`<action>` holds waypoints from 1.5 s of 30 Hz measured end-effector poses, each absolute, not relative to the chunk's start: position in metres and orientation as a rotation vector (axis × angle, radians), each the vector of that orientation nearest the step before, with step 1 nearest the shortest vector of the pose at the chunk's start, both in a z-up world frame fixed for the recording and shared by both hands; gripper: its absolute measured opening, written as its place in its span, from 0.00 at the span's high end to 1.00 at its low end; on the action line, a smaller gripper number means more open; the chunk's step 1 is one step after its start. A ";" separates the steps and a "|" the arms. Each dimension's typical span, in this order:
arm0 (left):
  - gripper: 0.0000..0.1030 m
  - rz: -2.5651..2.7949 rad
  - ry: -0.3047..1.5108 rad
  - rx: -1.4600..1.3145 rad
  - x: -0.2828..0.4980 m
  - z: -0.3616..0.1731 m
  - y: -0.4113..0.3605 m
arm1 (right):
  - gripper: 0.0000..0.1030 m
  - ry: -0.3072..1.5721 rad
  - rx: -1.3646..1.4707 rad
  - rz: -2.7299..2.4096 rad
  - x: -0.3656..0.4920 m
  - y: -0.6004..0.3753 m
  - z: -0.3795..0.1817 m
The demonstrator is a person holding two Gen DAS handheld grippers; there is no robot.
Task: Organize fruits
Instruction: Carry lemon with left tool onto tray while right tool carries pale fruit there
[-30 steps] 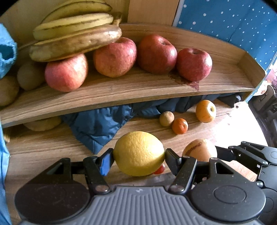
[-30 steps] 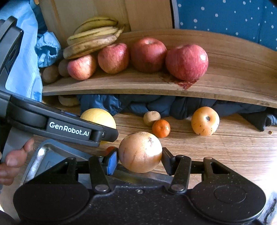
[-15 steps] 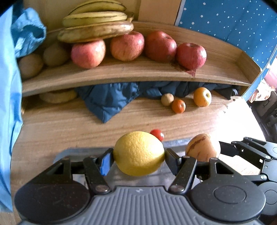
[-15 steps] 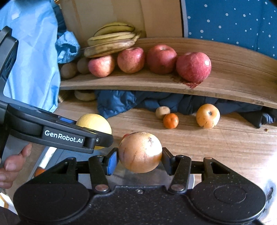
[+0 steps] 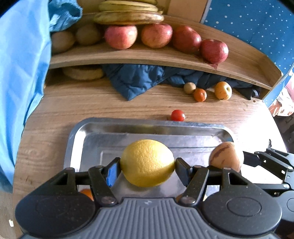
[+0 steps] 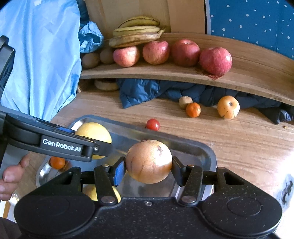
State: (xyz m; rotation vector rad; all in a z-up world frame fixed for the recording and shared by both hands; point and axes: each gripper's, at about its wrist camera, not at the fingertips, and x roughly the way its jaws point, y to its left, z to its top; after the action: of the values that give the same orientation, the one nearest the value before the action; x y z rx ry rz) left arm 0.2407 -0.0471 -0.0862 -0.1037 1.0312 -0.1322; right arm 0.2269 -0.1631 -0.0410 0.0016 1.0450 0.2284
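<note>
My left gripper (image 5: 147, 164) is shut on a yellow lemon (image 5: 147, 162), held above a metal tray (image 5: 117, 128). My right gripper (image 6: 148, 163) is shut on a brownish round fruit (image 6: 149, 161), over the same tray (image 6: 193, 147). From the left wrist camera that brown fruit (image 5: 227, 156) shows at the right, beside the right gripper's fingers. In the right wrist view the lemon (image 6: 93, 131) sits behind the left gripper's arm. A small orange fruit (image 6: 57, 162) lies in the tray.
A cherry tomato (image 5: 177, 115) rests just beyond the tray. Further back lie a kiwi (image 5: 189, 87), a mandarin (image 5: 200, 94) and a yellow apple (image 5: 222, 90). The wooden shelf (image 5: 147, 57) carries several red apples, bananas (image 5: 128, 17) and kiwis. A blue jacket (image 5: 139, 79) lies underneath.
Both grippers have pulled back from the shelf with their fruits and now hang over the metal tray, which has come fully into view. The grips are unchanged.
</note>
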 end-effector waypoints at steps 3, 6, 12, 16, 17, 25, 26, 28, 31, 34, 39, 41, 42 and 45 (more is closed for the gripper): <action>0.34 -0.115 1.033 -0.114 0.236 -0.087 -0.045 | 0.47 1.054 -0.004 0.227 0.221 -0.164 -0.041; 0.34 -0.103 1.036 -0.120 0.233 -0.088 -0.044 | 0.47 1.058 -0.009 0.229 0.215 -0.166 -0.040; 0.34 -0.083 1.036 -0.129 0.225 -0.090 -0.045 | 0.47 1.075 -0.019 0.226 0.202 -0.171 -0.040; 0.34 -0.071 1.046 -0.136 0.220 -0.093 -0.046 | 0.47 1.090 -0.027 0.232 0.194 -0.175 -0.042; 0.34 -0.068 1.047 -0.136 0.219 -0.094 -0.046 | 0.47 1.095 -0.029 0.234 0.191 -0.176 -0.043; 0.34 -0.043 1.056 -0.138 0.210 -0.095 -0.049 | 0.47 1.123 -0.053 0.283 0.176 -0.176 -0.048; 0.34 -0.039 1.054 -0.140 0.210 -0.095 -0.049 | 0.47 1.125 -0.057 0.292 0.174 -0.175 -0.048; 0.34 -0.032 1.052 -0.141 0.208 -0.094 -0.049 | 0.47 1.129 -0.066 0.308 0.172 -0.173 -0.049; 0.34 -0.022 1.047 -0.140 0.206 -0.092 -0.048 | 0.47 1.136 -0.079 0.330 0.168 -0.170 -0.050; 0.34 -0.008 1.046 -0.140 0.204 -0.092 -0.046 | 0.47 1.141 -0.086 0.344 0.166 -0.168 -0.051; 0.34 0.007 1.052 -0.135 0.201 -0.091 -0.046 | 0.47 1.150 -0.093 0.360 0.164 -0.165 -0.054; 0.34 0.011 1.051 -0.136 0.200 -0.091 -0.046 | 0.47 1.153 -0.094 0.367 0.164 -0.165 -0.055; 0.34 0.013 1.051 -0.136 0.199 -0.091 -0.046 | 0.47 1.154 -0.095 0.370 0.164 -0.165 -0.055; 0.34 0.018 1.049 -0.135 0.198 -0.090 -0.046 | 0.47 1.158 -0.100 0.378 0.163 -0.163 -0.056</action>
State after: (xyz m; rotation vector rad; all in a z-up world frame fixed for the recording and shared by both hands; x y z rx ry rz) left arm 0.1985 -0.0461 -0.0904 -0.1346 1.0486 0.0180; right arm 0.1629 -0.1629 -0.0563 -0.0998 1.1575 0.3775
